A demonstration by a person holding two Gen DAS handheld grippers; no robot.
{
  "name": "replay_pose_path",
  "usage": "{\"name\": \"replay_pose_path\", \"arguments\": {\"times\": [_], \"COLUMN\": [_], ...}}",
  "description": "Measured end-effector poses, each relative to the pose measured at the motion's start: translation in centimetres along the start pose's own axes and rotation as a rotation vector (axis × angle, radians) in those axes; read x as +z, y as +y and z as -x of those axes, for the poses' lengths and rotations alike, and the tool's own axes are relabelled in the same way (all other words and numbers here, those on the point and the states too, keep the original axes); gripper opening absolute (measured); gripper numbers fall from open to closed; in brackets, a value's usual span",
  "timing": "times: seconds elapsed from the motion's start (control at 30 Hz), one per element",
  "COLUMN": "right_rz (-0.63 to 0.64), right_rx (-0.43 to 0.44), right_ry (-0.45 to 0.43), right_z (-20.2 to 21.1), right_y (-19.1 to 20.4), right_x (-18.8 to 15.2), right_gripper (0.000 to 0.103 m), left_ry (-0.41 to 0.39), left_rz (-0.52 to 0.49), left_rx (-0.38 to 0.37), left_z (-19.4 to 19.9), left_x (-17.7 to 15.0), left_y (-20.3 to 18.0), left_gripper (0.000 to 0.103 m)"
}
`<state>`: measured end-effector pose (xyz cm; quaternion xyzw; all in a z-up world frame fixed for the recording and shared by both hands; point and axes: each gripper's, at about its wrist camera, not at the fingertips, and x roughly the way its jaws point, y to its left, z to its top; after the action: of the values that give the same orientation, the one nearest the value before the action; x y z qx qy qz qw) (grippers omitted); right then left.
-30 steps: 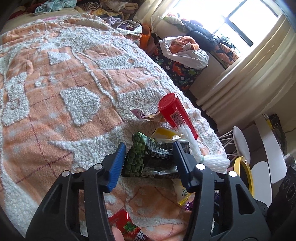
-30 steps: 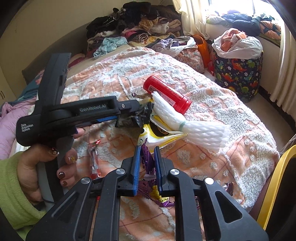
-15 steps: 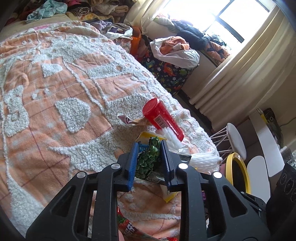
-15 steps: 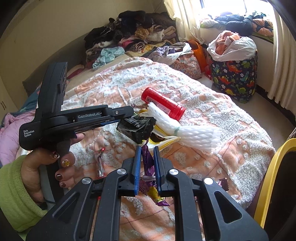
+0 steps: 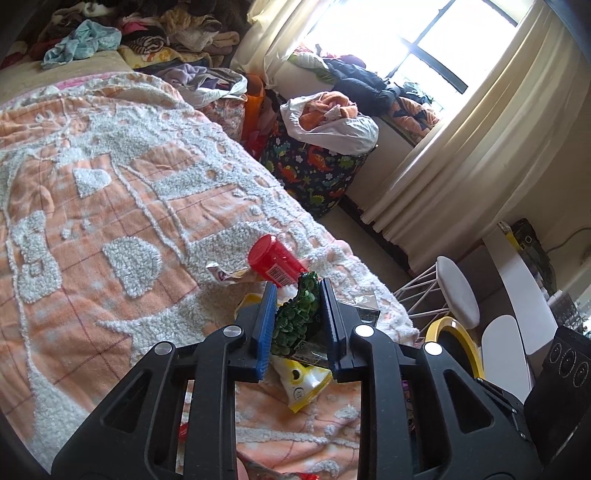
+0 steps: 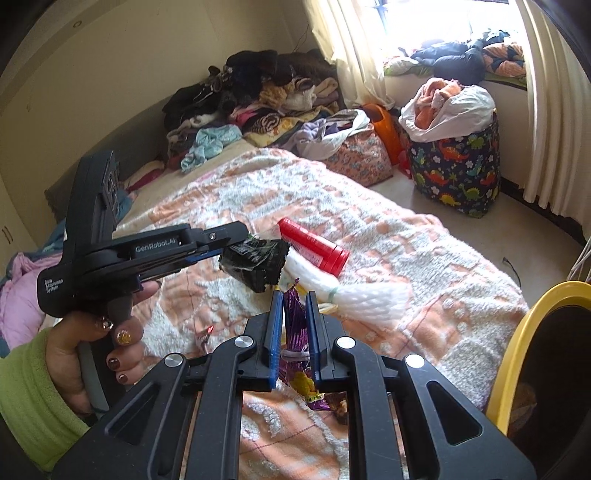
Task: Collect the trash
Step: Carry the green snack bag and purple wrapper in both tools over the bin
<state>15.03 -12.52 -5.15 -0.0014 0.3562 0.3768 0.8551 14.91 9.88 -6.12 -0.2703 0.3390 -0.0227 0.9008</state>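
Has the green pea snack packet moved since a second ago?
Yes. The green pea packet, clamped in the left claw, has risen off the bedspread, above the red tube.

Blanket [image 5: 110, 221] lies open leftward; red tube [image 5: 275, 264] and foam netting [image 6: 354, 299] crowd ahead.

A lived-in home bedroom: a bed [image 6: 369, 229] under an orange and white tufted blanket [image 5: 110, 206], heaps of clothes [image 6: 258, 99] piled along the wall, a dinosaur-print laundry basket [image 6: 458, 173] stuffed full, and pale curtains [image 5: 480, 155] beside a bright window [image 5: 424, 33].
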Motion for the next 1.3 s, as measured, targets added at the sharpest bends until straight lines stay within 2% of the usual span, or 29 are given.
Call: {"name": "replay_pose_path", "arguments": {"times": [0.6,1.3], "right_rz": [-0.098,-0.192], "right_rx": [-0.072,-0.153], "right_ry": [-0.104,-0.169], "right_z": [4.7,9.4], "right_y": [-4.3,-8.2], "right_x": [1.1,-1.2], "right_gripper": [0.012,0.012], "left_ry": [0.006,0.048], "left_rz": [-0.077,-0.17], "left_rx": [-0.047,-0.1], "left_z": [-0.4,-1.8], "left_x": [-0.2,-2.1], "left_y": [-4.7,-10.4], "left_gripper": [0.017,0.017]}}
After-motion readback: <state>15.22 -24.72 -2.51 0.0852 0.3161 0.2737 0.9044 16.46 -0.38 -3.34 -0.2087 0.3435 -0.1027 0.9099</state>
